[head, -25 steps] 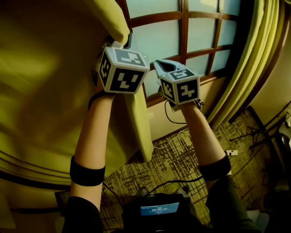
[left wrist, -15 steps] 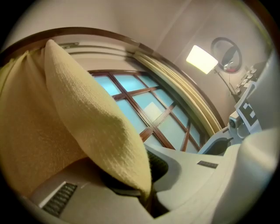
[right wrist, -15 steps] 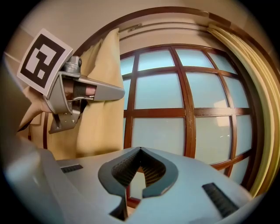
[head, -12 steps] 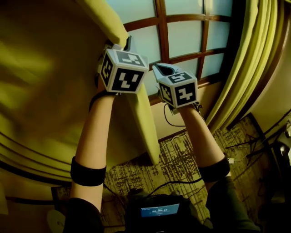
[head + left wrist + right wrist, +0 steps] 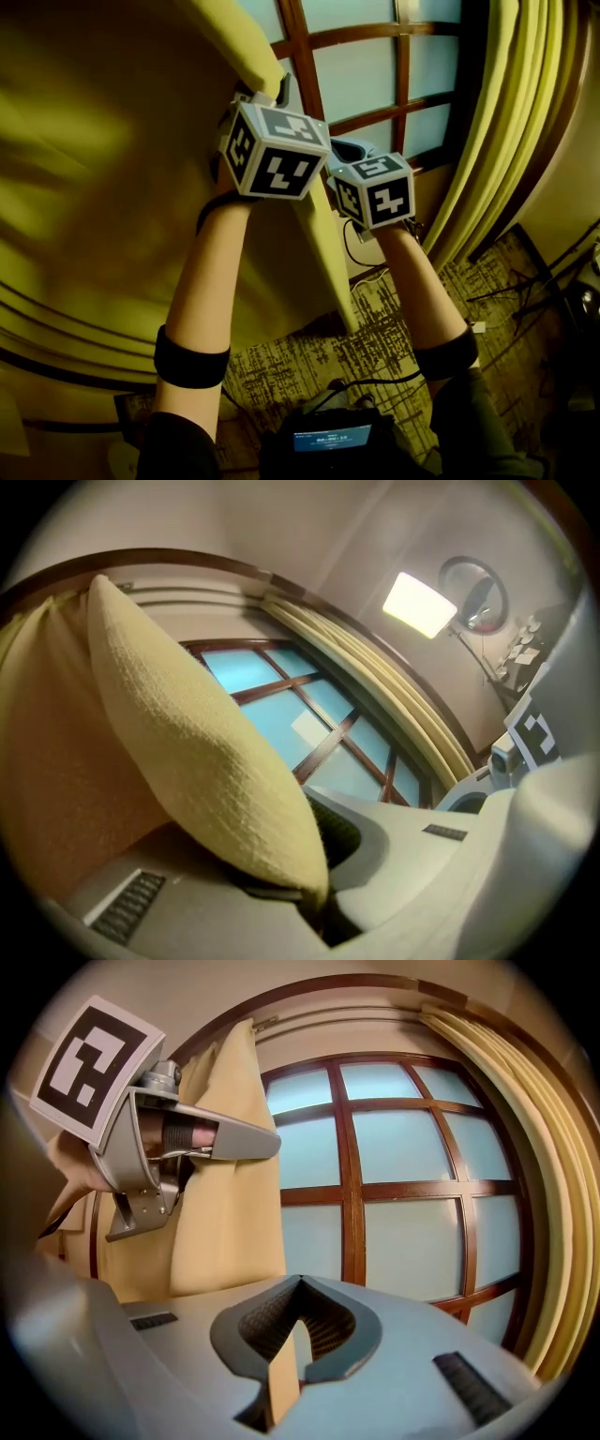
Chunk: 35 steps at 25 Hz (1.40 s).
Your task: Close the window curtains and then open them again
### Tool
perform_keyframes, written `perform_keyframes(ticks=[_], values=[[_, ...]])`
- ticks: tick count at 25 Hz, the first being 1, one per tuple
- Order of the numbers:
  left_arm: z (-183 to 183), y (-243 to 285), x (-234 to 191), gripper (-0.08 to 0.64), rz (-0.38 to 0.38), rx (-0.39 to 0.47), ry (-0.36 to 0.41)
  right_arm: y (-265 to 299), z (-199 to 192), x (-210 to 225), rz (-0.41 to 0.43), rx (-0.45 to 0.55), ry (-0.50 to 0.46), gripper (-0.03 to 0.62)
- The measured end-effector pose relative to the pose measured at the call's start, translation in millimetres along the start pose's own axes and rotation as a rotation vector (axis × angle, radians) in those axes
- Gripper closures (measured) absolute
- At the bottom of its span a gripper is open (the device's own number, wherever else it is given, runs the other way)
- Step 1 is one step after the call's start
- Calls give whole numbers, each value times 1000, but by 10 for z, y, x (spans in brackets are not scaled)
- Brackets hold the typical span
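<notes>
A yellow left curtain (image 5: 94, 187) is spread over the left part of the wood-framed window (image 5: 366, 66). My left gripper (image 5: 267, 94) is shut on the curtain's leading edge, with a thick fold (image 5: 187, 752) bulging out of my left gripper (image 5: 314, 892). Just lower and to the right, my right gripper (image 5: 342, 155) is shut on the same edge; a thin strip of cloth (image 5: 281, 1382) stands in my right gripper (image 5: 295, 1335). The right curtain (image 5: 506, 122) hangs bunched at the window's right side.
Patterned carpet (image 5: 394, 328) lies below, with cables and a white socket block (image 5: 476, 326) near the wall. A dark device with a lit screen (image 5: 328, 436) sits at my waist. A bright ceiling lamp (image 5: 417, 602) shows above.
Both grippers have moved right across the window with the curtain edge in them. The left curtain now covers more glass and fewer panes show.
</notes>
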<state>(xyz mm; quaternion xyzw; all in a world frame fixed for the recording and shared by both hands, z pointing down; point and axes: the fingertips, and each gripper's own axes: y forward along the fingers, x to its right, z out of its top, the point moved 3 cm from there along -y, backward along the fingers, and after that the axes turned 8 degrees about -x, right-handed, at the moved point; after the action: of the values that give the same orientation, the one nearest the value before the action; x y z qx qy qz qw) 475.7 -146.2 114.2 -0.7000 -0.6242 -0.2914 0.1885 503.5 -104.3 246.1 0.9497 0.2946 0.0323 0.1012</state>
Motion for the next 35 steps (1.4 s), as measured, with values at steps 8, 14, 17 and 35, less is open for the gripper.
perform_keyframes(ticks=[8,14,17,35], values=[[79,319,140,558,-55,83,12,147,2,299,-100,-17,-10,586],[156,320,251,557,-50,64,60,25,-5,394,-111,-13,1,586],[213,452,280,557,-49,61,64,58,18,556,-113,-7,2,586],[925,679,937,557,23,37,45,-537,-215,1447,-61,-19,2,586]])
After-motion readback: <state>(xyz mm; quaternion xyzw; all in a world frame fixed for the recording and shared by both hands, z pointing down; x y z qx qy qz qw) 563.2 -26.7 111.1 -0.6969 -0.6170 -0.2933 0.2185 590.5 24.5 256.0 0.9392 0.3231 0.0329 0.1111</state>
